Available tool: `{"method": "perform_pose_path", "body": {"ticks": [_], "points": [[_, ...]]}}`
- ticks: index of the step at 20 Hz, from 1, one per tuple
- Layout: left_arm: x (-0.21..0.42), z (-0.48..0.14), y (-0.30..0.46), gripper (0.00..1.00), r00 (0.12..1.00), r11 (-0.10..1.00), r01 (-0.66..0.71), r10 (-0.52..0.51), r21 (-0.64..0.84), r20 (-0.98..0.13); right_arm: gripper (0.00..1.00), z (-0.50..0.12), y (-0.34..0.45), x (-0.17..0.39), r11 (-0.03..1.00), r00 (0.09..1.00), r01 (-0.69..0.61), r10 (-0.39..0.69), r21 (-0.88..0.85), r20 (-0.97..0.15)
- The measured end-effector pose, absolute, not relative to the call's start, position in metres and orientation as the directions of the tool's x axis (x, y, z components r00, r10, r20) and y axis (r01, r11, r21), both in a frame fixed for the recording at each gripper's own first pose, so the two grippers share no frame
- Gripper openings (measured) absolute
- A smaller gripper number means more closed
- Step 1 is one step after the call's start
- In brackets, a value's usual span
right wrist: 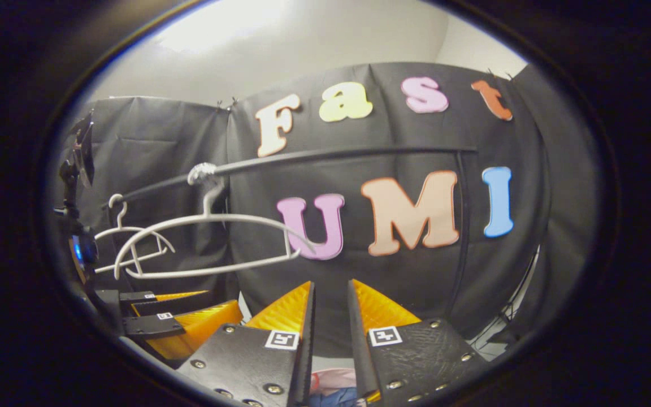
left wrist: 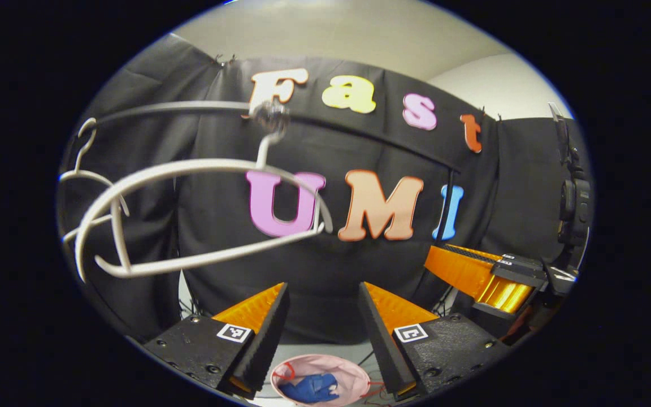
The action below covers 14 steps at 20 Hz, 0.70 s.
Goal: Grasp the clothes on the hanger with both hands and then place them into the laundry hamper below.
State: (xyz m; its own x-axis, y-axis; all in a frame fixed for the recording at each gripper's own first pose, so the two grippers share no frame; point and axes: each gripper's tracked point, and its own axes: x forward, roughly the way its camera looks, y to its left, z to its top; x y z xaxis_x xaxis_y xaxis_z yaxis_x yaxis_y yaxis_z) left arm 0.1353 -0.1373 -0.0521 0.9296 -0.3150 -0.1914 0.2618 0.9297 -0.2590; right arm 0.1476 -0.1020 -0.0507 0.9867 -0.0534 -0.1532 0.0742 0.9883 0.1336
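Left gripper view: my left gripper [left wrist: 322, 316] jaws spread, empty.
Right gripper [right wrist: 331, 316]: jaws nearly closed, empty.
Hanger [left wrist: 190, 215]: bare.
Hamper [left wrist: 320, 380]: blue garment [left wrist: 309, 389] inside.

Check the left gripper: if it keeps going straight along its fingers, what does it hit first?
Likely the black cloth wall. The open left gripper points at it through free air; the bare white hanger sits up and to the side, the pink hamper below. Depth is unclear.

Booth colours
White hangers [left wrist: 190, 215] on a dark rail [right wrist: 348, 154]; pink laundry hamper [left wrist: 354, 376] holding blue clothes [left wrist: 311, 389]; orange-and-black fingers [left wrist: 257, 316] with black-and-white square markers.
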Motion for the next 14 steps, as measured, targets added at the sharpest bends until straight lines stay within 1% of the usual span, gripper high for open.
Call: {"method": "perform_pose_path", "body": {"ticks": [1,2,3,4,5,6,7,8,9,10,11,12,13,14], "points": [[0.134,-0.040,-0.136,0.77,0.937,0.930,0.265,-0.311,-0.253,-0.161,0.31,-0.037,-0.104,0.144,0.989,0.990,0.077,-0.061,0.123,-0.130],[0.133,-0.027,-0.136,0.77,0.943,0.931,0.272,-0.308,-0.246,-0.125,0.41,-0.024,-0.102,0.137,0.991,0.992,0.078,-0.066,0.110,-0.109],[0.130,-0.014,-0.134,0.77,0.948,0.932,0.277,-0.305,-0.234,-0.094,0.35,-0.010,-0.105,0.131,0.992,0.993,0.083,-0.074,0.097,-0.089],[0.124,-0.003,-0.131,0.81,0.953,0.937,0.274,-0.295,-0.219,-0.071,0.29,-0.005,-0.104,0.125,0.993,0.995,0.076,-0.069,0.091,-0.079],[0.117,0.009,-0.134,0.79,0.955,0.939,0.276,-0.293,-0.206,-0.054,0.40,-0.001,-0.103,0.120,0.994,0.995,0.073,-0.066,0.086,-0.074],[0.114,0.021,-0.139,0.84,0.956,0.941,0.274,-0.289,-0.200,-0.048,0.43,0.001,-0.102,0.119,0.994,0.996,0.067,-0.062,0.084,-0.068],[0.113,0.028,-0.141,0.88,0.958,0.943,0.269,-0.283,-0.198,-0.046,0.49,0.003,-0.103,0.118,0.994,0.996,0.070,-0.065,0.078,-0.063],[0.111,0.032,-0.138,0.95,0.966,0.951,0.242,-0.255,-0.194,-0.044,0.65,0.010,-0.109,0.108,0.993,0.995,0.093,-0.090,0.068,-0.049],[0.108,0.035,-0.137,0.92,0.968,0.951,0.239,-0.250,-0.197,-0.033,0.81,0.016,-0.111,0.102,0.993,0.995,0.092,-0.090,0.073,-0.030],[0.104,0.034,-0.135,0.94,0.970,0.952,0.232,-0.243,-0.200,-0.030,0.97,0.024,-0.109,0.102,0.992,0.996,0.091,-0.090,0.089,-0.019],[0.103,0.035,-0.133,0.94,0.972,0.953,0.226,-0.235,-0.202,-0.023,1.00,0.028,-0.109,0.100,0.991,0.996,0.092,-0.091,0.102,-0.014],[0.103,0.038,-0.131,0.96,0.974,0.956,0.216,-0.224,-0.200,-0.016,1.00,0.032,-0.115,0.101,0.989,0.995,0.098,-0.098,0.107,-0.009],[0.102,0.040,-0.131,0.96,0.976,0.957,0.212,-0.218,-0.198,-0.012,0.96,0.035,-0.121,0.099,0.989,0.994,0.105,-0.105,0.107,-0.002],[0.101,0.043,-0.131,0.94,0.977,0.959,0.207,-0.211,-0.193,-0.001,1.00,0.038,-0.126,0.097,0.988,0.994,0.111,-0.112,0.103,0.004]]}}
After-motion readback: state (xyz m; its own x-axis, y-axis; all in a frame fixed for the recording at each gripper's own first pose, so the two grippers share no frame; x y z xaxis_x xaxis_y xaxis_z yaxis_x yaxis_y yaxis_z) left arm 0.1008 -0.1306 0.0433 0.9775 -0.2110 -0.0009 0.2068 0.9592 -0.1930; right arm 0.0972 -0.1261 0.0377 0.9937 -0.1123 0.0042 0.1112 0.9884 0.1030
